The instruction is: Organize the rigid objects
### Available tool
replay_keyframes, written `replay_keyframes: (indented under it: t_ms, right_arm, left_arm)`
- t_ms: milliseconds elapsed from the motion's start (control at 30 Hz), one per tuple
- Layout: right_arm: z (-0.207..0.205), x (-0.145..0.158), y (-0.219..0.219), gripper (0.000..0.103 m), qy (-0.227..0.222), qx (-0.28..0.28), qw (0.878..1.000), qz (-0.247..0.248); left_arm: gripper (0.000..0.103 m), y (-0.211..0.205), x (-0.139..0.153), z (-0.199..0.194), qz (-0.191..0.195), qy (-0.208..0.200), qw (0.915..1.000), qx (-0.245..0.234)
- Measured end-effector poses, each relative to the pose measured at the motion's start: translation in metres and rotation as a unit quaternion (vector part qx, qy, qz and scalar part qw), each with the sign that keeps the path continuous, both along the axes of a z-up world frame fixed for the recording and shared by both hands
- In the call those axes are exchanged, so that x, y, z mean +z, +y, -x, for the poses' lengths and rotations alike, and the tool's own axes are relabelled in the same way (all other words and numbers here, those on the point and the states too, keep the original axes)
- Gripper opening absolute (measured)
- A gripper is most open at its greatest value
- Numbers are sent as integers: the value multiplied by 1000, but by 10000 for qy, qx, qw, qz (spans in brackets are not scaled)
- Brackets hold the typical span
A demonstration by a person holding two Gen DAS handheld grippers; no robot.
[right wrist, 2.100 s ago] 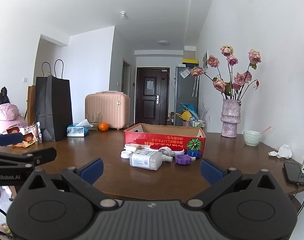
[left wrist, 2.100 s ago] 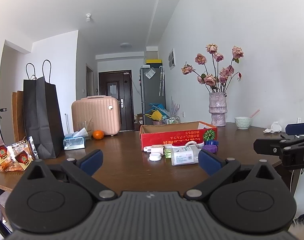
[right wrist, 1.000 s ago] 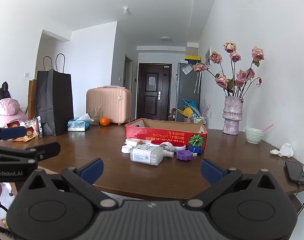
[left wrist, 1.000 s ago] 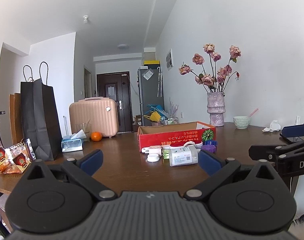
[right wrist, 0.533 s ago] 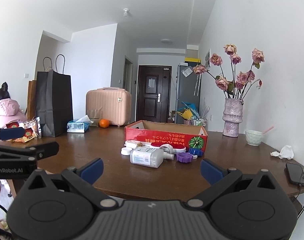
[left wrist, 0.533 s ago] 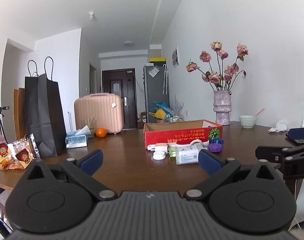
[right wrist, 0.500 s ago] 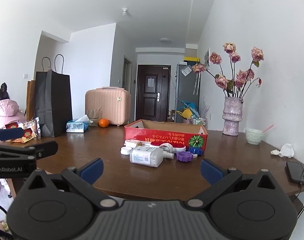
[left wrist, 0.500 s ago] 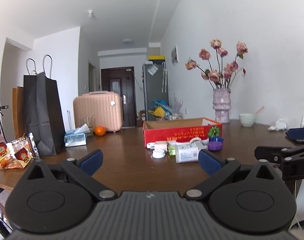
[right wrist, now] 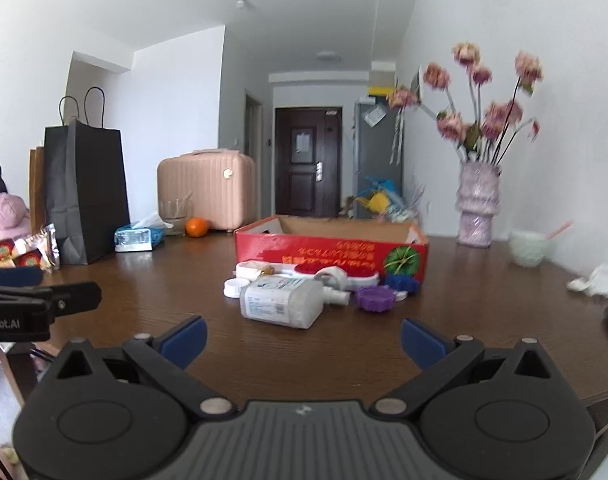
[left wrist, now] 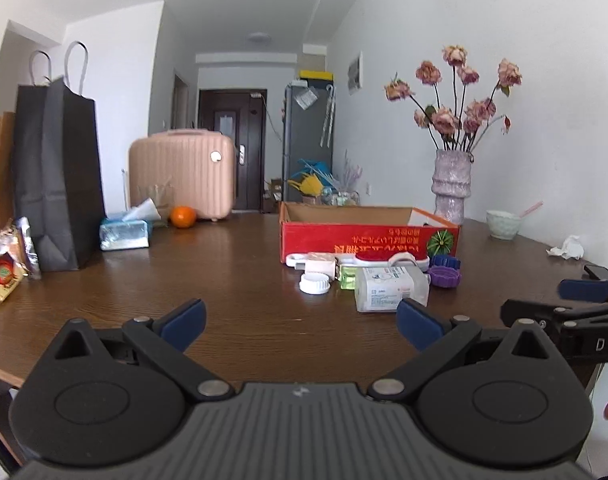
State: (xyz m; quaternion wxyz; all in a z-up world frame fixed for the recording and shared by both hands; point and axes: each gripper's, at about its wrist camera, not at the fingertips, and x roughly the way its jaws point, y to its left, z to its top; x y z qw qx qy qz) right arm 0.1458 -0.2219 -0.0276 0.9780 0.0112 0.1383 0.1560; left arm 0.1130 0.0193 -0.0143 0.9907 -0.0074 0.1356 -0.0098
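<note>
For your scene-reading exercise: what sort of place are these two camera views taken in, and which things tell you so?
Most likely a lived-in apartment, at a dining table. A front door closes a hallway beside a fridge, and a vase of dried roses stands on the table.

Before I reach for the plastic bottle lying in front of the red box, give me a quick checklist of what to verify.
1. Left claw open and empty: ok.
2. Right claw open and empty: ok.
3. Plastic bottle lying on its side, unobstructed from the near side: ok.
4. Red box open on top: ok.
5. Purple cap clear of the bottle body: ok.
6. Space inside the box: cannot tell.
</note>
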Motion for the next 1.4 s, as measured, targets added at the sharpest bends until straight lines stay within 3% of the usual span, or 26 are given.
replay_keyframes:
  t_ms: [133, 333, 467, 533, 567, 633, 667, 700, 800, 967, 1033, 1167, 1400]
  right_arm:
    - [-44, -6, -7, 103, 701, 359, 9963, -350]
    - [-99, 5, -6, 103, 690, 146, 9973, -217]
    - [-138, 8, -14, 102, 990, 136, 9918, -798]
    - [-158, 4, -14, 90, 1296, 121, 9864, -1000]
    - [-167, 1, -12, 79, 1368, 217, 9844, -1085]
    - [-177, -5, -8, 69, 1426, 298, 9828, -1137]
    - [-181, -8, -5, 59, 1461, 296, 9824, -1124]
    - [-186, -12, -3, 48, 1511, 334, 9815, -1127]
    - [-196, -20, -1, 37, 1661, 423, 9761, -1338]
    - [-203, -28, -2, 37, 1876, 543, 9642, -1795]
    - [-199, -28, -2, 37, 1970, 567, 9610, -1857]
    - [-171, -20, -2, 36, 1913, 581, 9671, -1571]
    - [-129, -15, -14, 32, 1907, 673, 9647, -1688]
  left_arm:
    - [103, 0, -2, -43, 126, 365, 9988, -314]
    - [103, -9, 4, -118, 345, 502, 9964, -590]
    - [103, -16, 1, -160, 540, 698, 9932, -762]
    - [94, -18, -4, -177, 658, 919, 9904, -794]
    - [85, -17, -7, -186, 765, 1047, 9878, -865]
    - [66, -16, -14, -198, 1007, 1331, 9810, -986]
    - [57, -15, -17, -204, 1113, 1477, 9773, -1033]
    - [53, -13, -20, -207, 1256, 1535, 9740, -1091]
    - [49, -11, -23, -209, 1484, 1569, 9685, -1239]
    - [41, -7, -25, -205, 1961, 1770, 9540, -1415]
    - [37, -9, -23, -197, 1952, 1777, 9547, -1373]
    - [35, -9, -17, -169, 2093, 1835, 9505, -1384]
    - [33, -18, -15, -126, 1960, 1799, 9542, -1369]
